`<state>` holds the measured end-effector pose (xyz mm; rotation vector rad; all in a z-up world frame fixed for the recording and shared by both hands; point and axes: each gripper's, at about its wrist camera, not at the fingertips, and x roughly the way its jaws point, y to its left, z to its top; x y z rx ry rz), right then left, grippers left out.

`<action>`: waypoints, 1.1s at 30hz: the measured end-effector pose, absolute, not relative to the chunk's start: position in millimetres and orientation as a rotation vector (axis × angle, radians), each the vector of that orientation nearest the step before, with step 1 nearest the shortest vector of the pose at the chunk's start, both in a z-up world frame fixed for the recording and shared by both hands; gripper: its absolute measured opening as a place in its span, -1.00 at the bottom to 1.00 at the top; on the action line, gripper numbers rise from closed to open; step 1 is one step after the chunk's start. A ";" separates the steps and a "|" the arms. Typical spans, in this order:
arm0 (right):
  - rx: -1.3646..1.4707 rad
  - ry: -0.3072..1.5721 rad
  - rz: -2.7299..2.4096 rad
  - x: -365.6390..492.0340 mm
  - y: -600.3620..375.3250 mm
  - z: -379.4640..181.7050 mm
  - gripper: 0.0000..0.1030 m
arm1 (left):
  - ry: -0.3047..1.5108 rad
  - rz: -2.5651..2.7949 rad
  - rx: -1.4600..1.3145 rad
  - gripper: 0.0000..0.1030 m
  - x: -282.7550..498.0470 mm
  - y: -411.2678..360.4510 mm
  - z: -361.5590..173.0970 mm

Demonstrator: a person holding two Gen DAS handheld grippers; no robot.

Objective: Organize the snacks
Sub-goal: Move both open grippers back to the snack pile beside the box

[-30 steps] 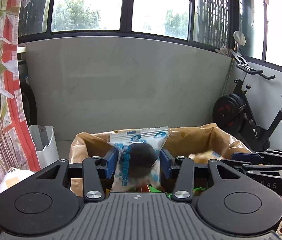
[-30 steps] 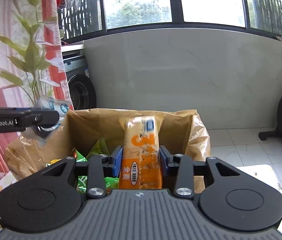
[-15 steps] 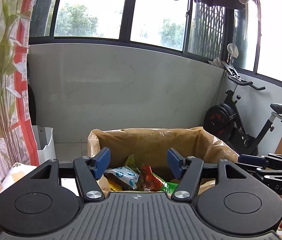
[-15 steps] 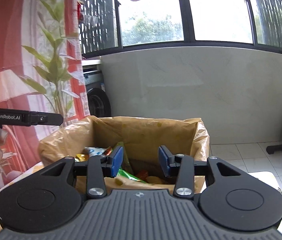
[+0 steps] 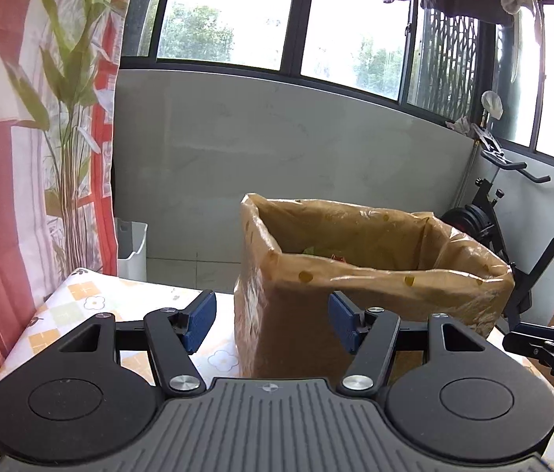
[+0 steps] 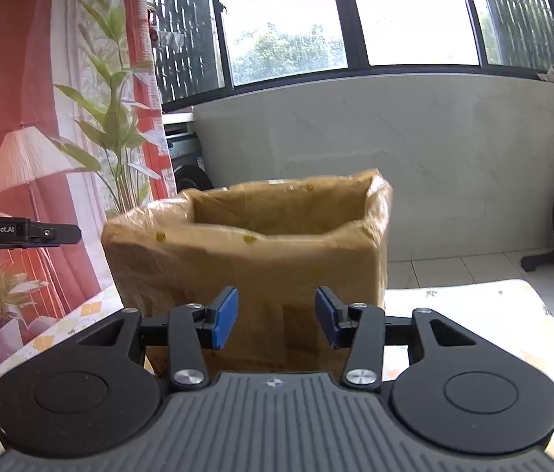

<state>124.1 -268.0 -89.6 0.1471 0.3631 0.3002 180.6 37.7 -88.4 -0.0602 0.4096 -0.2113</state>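
Observation:
A brown cardboard box (image 5: pixel 375 283) lined with a clear plastic bag stands on the table. Only slivers of green and red snack wrappers (image 5: pixel 334 255) show over its rim in the left wrist view. My left gripper (image 5: pixel 271 322) is open and empty, a little back from the box's near left corner. My right gripper (image 6: pixel 275 320) faces the front wall of the box (image 6: pixel 245 263); its jaws are opening and nothing is between them. In the right wrist view the inside of the box is hidden. Each gripper shows at the edge of the other's view.
The table wears a patterned floral cloth (image 5: pixel 80 299). A white bin (image 5: pixel 131 247) stands on the floor behind it, with a red printed curtain (image 5: pixel 21 157) to the left. An exercise bike (image 5: pixel 520 212) is at the right, and a washing machine (image 6: pixel 186 165) is by the wall.
Both grippers let go of their snack packs, a blue-white pack on the left and an orange bar on the right. Both have pulled back from over the box, jaws wider.

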 end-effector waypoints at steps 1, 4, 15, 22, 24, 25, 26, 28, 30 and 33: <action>0.151 0.376 0.297 124.2 -268.6 -94.5 -0.08 | 0.419 -0.207 -0.061 0.27 179.8 38.6 -92.3; 0.153 0.408 0.281 124.4 -268.9 -111.3 -0.08 | 0.437 -0.196 -0.058 0.27 178.1 38.7 -103.1; 0.126 0.511 0.263 129.2 -259.2 -168.1 -0.08 | 0.531 -0.224 -0.002 0.41 182.4 22.4 -144.8; 0.095 0.559 0.226 138.5 -251.7 -196.4 0.08 | 0.642 -0.264 0.026 0.51 192.9 9.4 -174.7; 0.085 0.567 0.226 141.6 -249.6 -200.3 0.09 | 0.655 -0.260 0.032 0.51 193.7 8.5 -180.1; 0.078 0.573 0.218 141.9 -249.0 -202.7 0.10 | 0.661 -0.258 0.036 0.52 194.0 8.6 -182.2; 0.077 0.581 0.210 144.0 -247.3 -204.8 0.10 | 0.667 -0.255 0.039 0.53 193.9 8.5 -184.4; 0.076 0.591 0.198 146.5 -244.8 -209.3 0.14 | 0.676 -0.250 0.044 0.55 194.5 9.1 -187.7; 0.061 0.598 0.193 147.1 -241.8 -213.0 0.15 | 0.683 -0.245 0.051 0.58 194.7 8.8 -190.7; 0.025 0.600 0.186 144.0 -238.9 -218.5 0.15 | 0.696 -0.238 0.058 0.59 194.3 8.9 -194.3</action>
